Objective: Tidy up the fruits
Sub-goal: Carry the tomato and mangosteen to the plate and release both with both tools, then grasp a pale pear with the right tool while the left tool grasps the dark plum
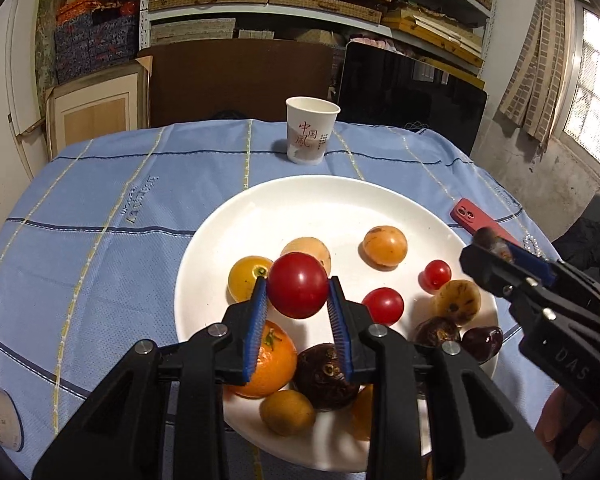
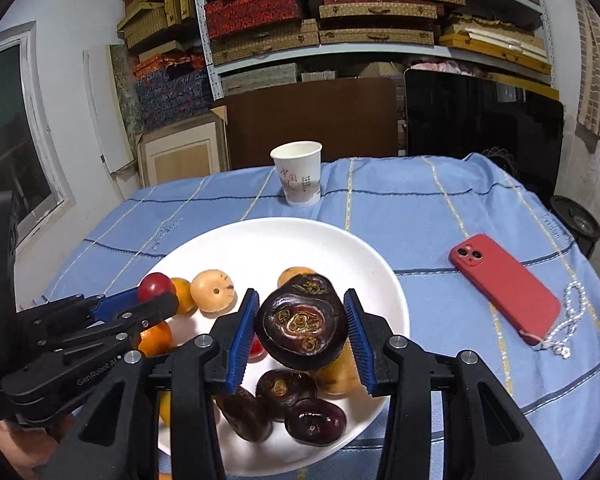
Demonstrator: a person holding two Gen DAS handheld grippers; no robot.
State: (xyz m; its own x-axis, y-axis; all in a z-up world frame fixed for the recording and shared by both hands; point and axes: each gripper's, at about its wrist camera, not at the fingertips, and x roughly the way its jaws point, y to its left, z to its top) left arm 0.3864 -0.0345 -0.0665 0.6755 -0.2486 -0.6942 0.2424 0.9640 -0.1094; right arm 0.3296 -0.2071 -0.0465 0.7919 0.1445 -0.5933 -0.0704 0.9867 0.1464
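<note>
My left gripper [image 1: 298, 294] is shut on a red tomato [image 1: 298, 285], held just above the white plate [image 1: 300, 186]. Under and around it lie a yellow tomato [image 1: 246, 278], two loquats [image 1: 385, 246], two small red tomatoes [image 1: 384, 305], a mandarin [image 1: 274, 362] and dark water chestnuts [image 1: 324, 376]. My right gripper [image 2: 302, 330] is shut on a dark water chestnut [image 2: 302, 328] over the near right part of the plate [image 2: 280, 228]. More dark chestnuts [image 2: 315, 420] lie below it. The two grippers hang side by side, apart.
A paper cup [image 2: 298, 172] stands behind the plate on the blue checked tablecloth [image 1: 100, 208]. To the right lie a red phone [image 2: 504, 286] and a silver necklace [image 2: 572, 316]. A dark monitor [image 2: 484, 128] and shelves stand beyond the far edge.
</note>
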